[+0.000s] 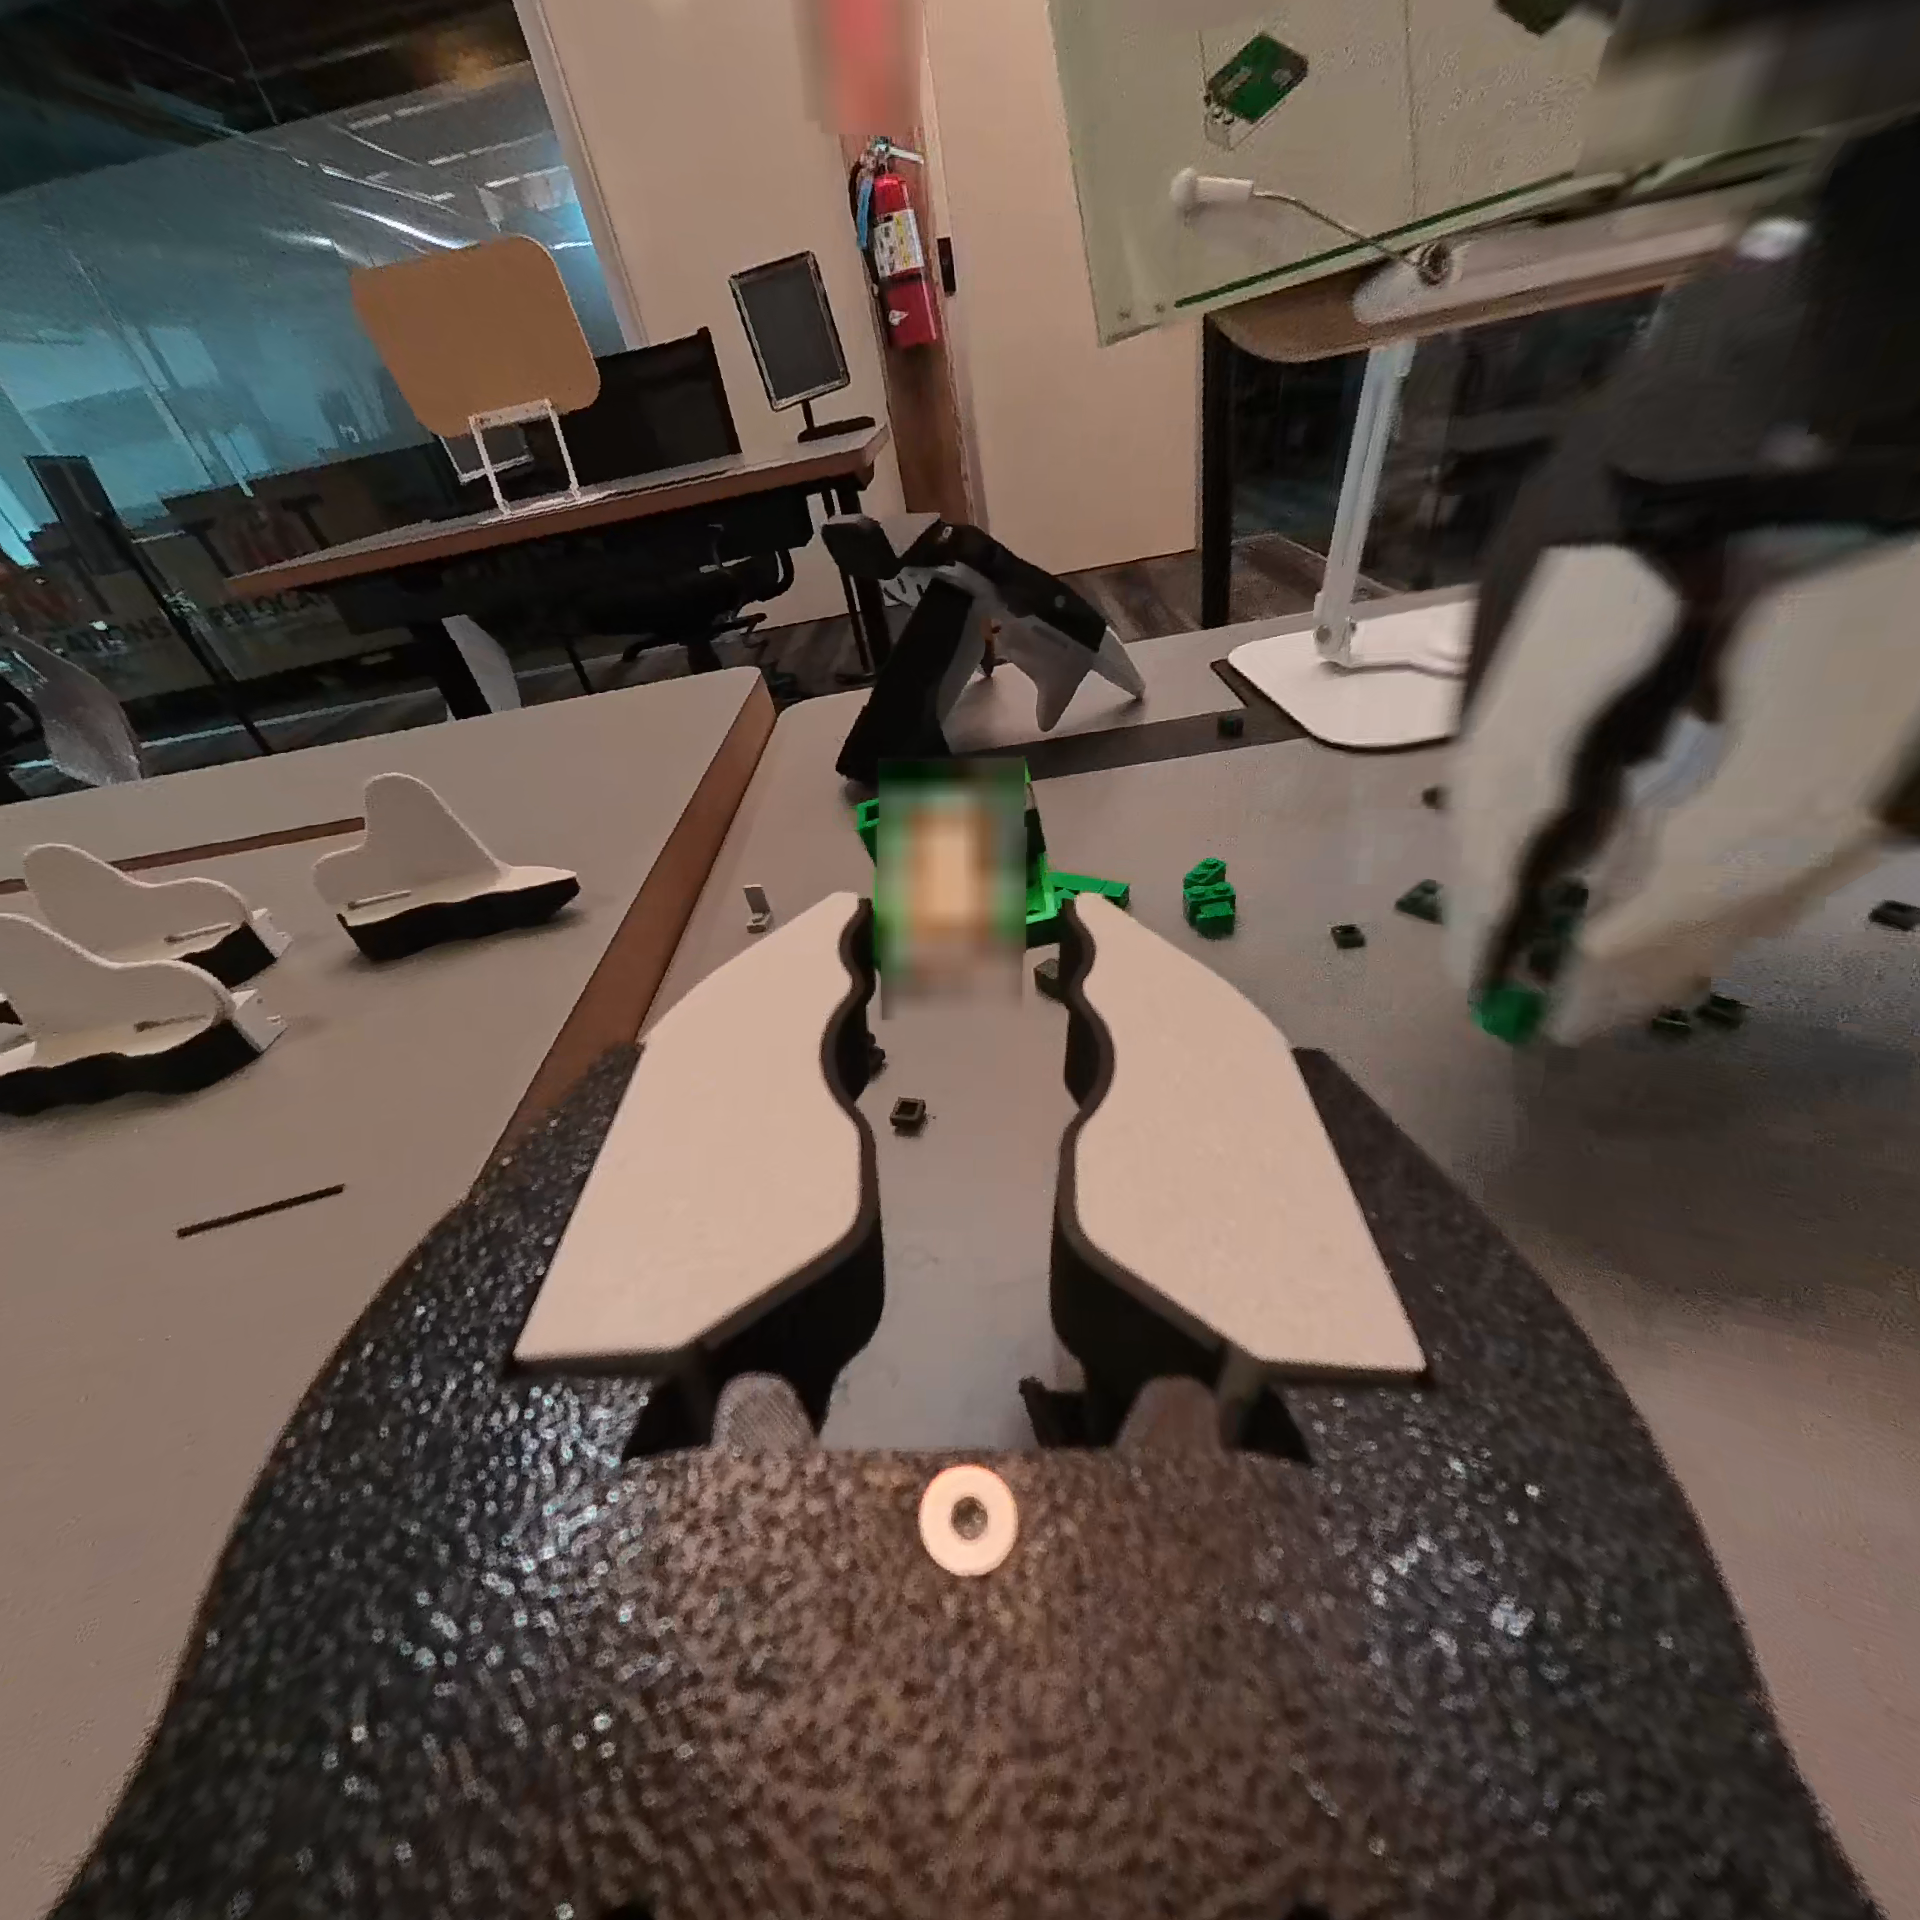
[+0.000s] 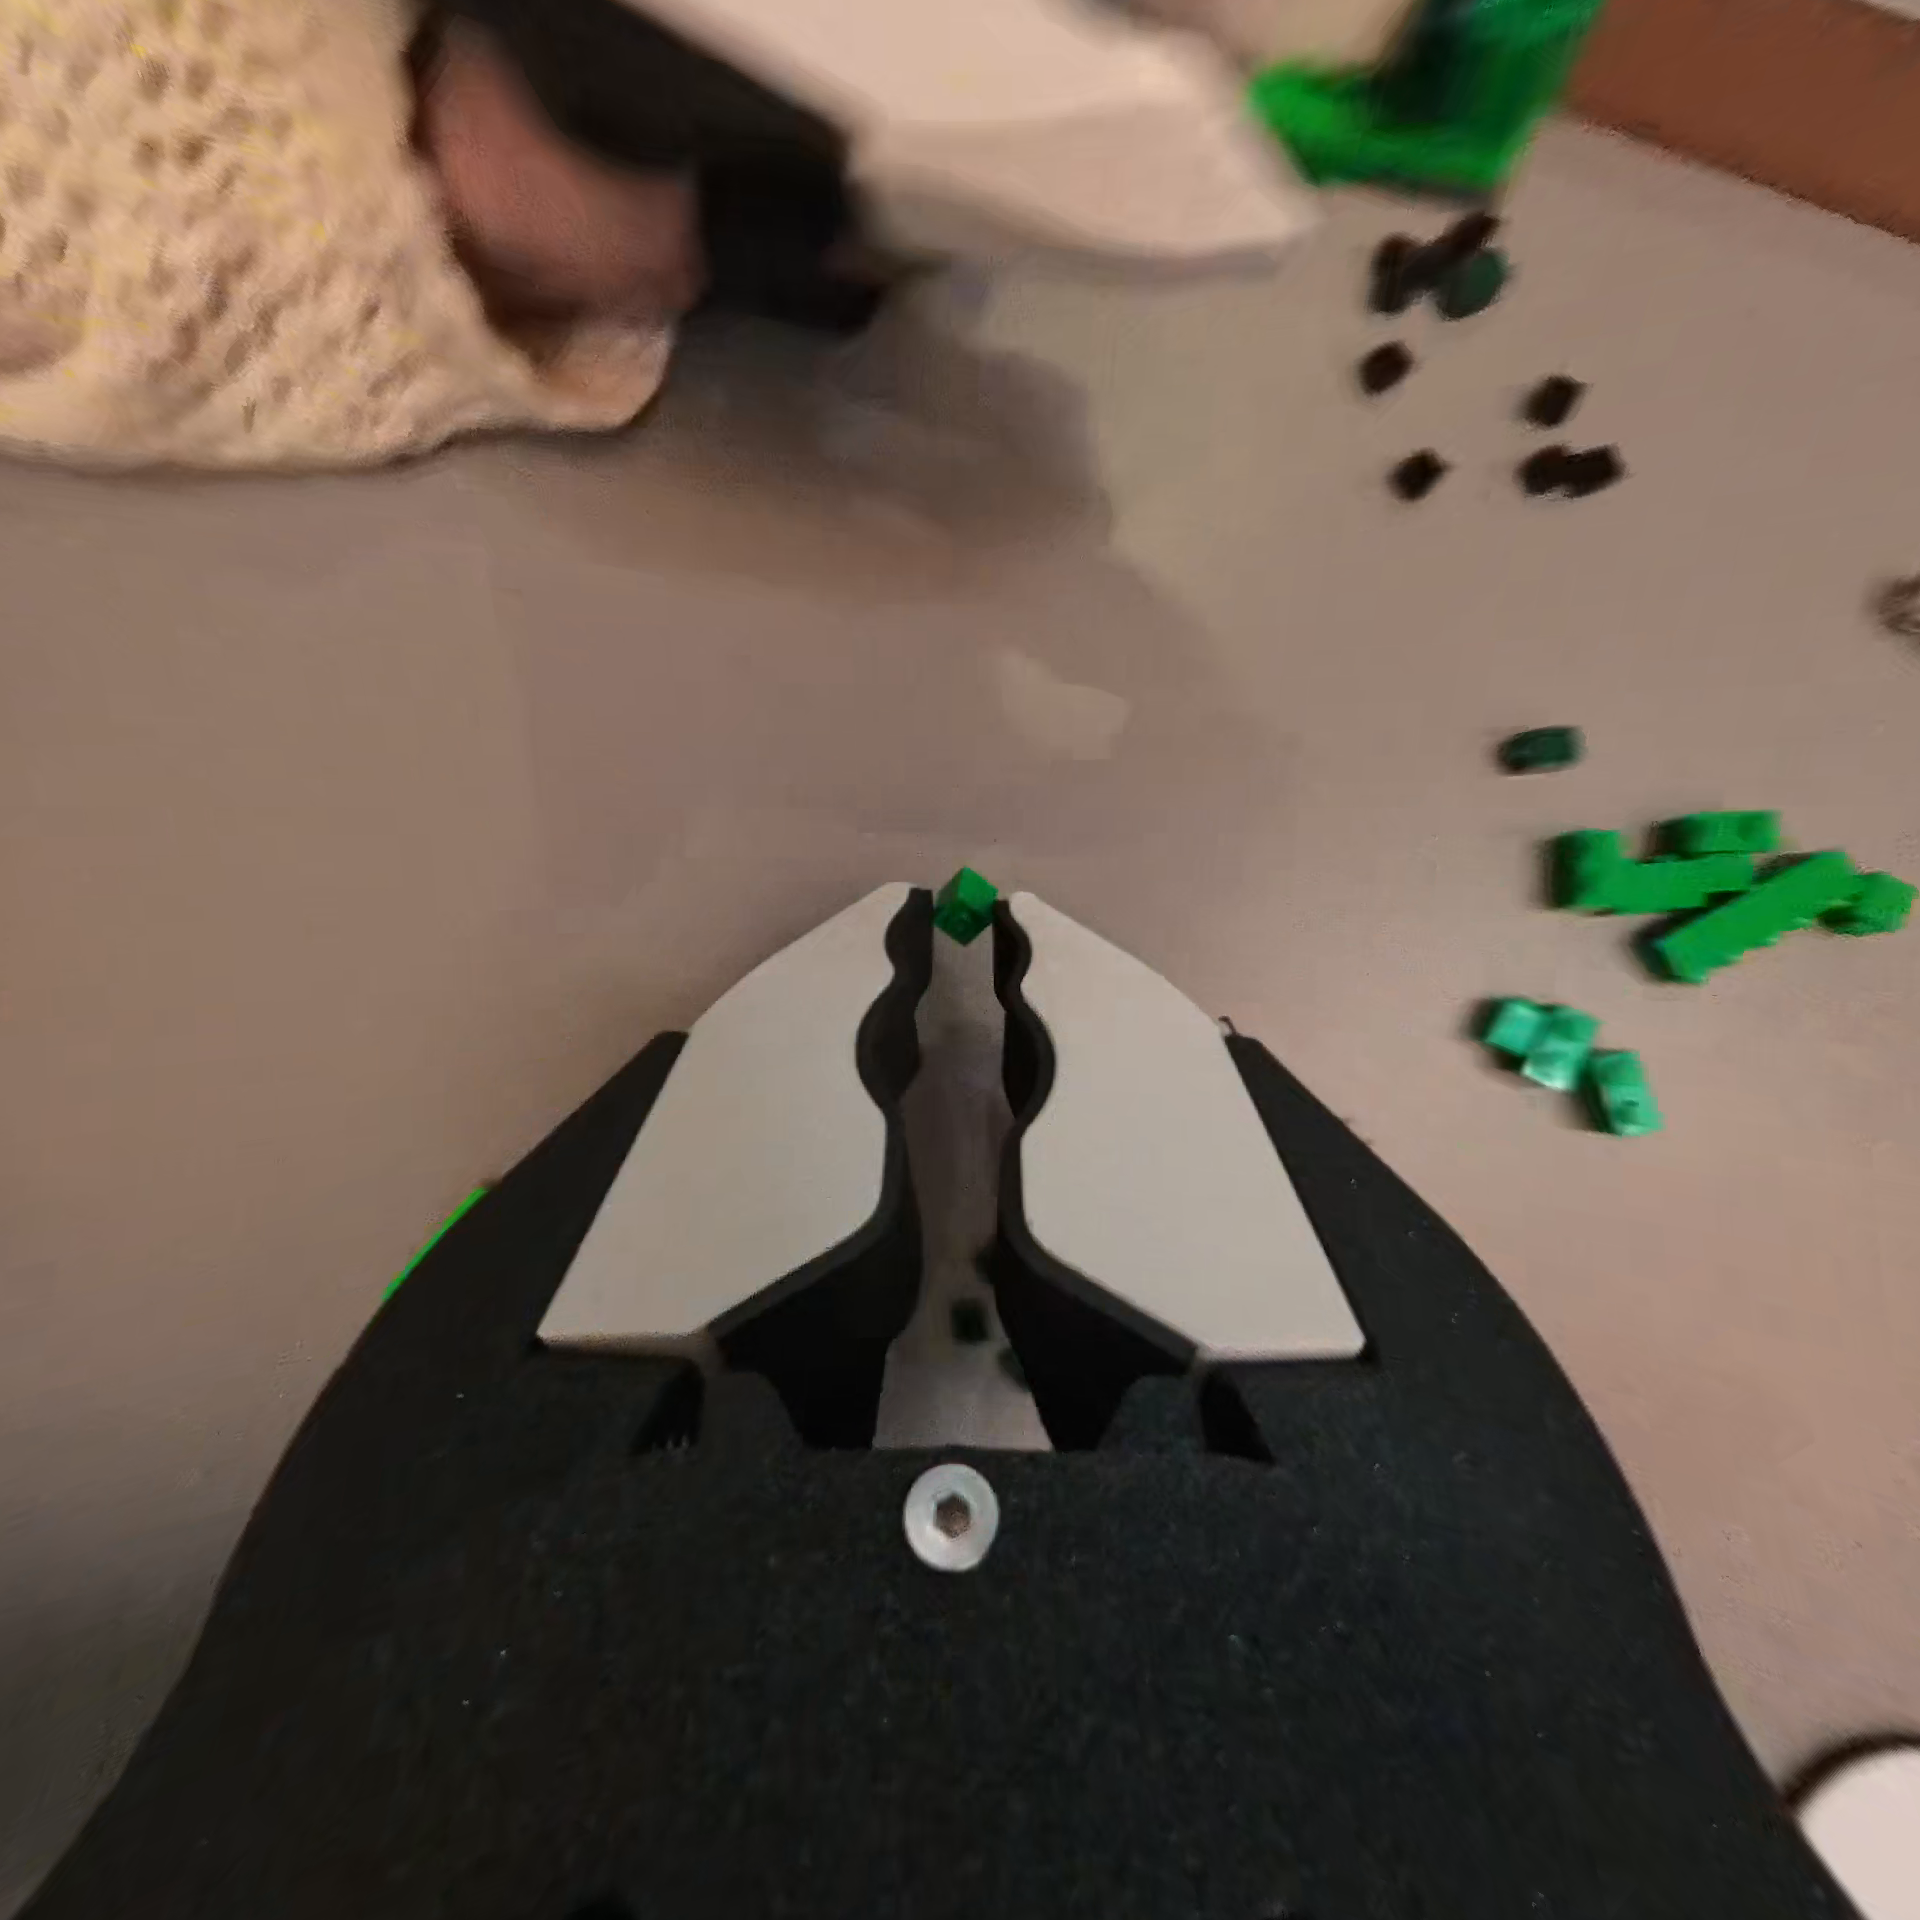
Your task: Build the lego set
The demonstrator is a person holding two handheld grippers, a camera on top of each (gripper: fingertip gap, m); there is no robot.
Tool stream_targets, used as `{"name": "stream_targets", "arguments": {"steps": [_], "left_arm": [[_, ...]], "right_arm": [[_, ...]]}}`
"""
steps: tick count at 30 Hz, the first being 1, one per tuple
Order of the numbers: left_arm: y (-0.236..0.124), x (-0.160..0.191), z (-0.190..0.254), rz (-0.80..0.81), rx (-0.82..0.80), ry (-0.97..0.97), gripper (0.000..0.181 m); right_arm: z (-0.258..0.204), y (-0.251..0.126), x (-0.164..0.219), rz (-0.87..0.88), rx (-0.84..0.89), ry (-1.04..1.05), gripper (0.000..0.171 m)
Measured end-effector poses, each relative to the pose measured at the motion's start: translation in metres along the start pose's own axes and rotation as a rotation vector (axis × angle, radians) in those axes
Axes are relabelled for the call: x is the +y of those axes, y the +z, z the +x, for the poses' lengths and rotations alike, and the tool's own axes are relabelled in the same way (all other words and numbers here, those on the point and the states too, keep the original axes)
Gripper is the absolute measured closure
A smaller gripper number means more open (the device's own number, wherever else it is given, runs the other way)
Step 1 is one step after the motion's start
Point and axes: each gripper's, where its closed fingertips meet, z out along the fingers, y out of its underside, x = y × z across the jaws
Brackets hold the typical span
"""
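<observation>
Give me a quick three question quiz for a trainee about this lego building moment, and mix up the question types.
1. True or false: the right gripper is empty.
2. Multiple choice: between its fingers, the left gripper holds A) a green brick, B) a black piece, C) nothing.
3. Short answer: what colours are the loose lego pieces lying on the table?

Key
1. False. It pinches a small green brick at its fingertips.
2. C. Its jaws stand wide apart, with only a small black piece lying on the table below the gap.
3. Green and black.
</observation>
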Motion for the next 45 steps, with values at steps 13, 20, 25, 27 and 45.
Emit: {"name": "stream_targets", "arguments": {"steps": [13, 20, 25, 27, 45], "left_arm": [[0.001, -0.001, 0.015, 0.008, 0.083, 0.030, 0.148], [0.002, 0.001, 0.020, -0.005, 0.106, 0.044, 0.148], [0.003, 0.003, 0.025, -0.019, 0.122, 0.068, 0.147], [0.003, 0.003, 0.026, -0.024, 0.128, 0.073, 0.148], [-0.007, -0.029, 0.078, 0.119, 0.152, -0.473, 0.148]], "right_arm": [[-0.045, 0.006, 0.055, -0.052, 0.179, -0.223, 0.157], [-0.045, -0.004, 0.052, -0.164, 0.078, 0.027, 0.148], [-0.044, 0.000, 0.053, -0.271, 0.073, 0.107, 0.155], [-0.042, 0.001, 0.056, -0.317, 0.094, 0.113, 0.156], [-0.027, -0.079, -0.067, 0.414, 0.563, -0.035, 0.164]]}}
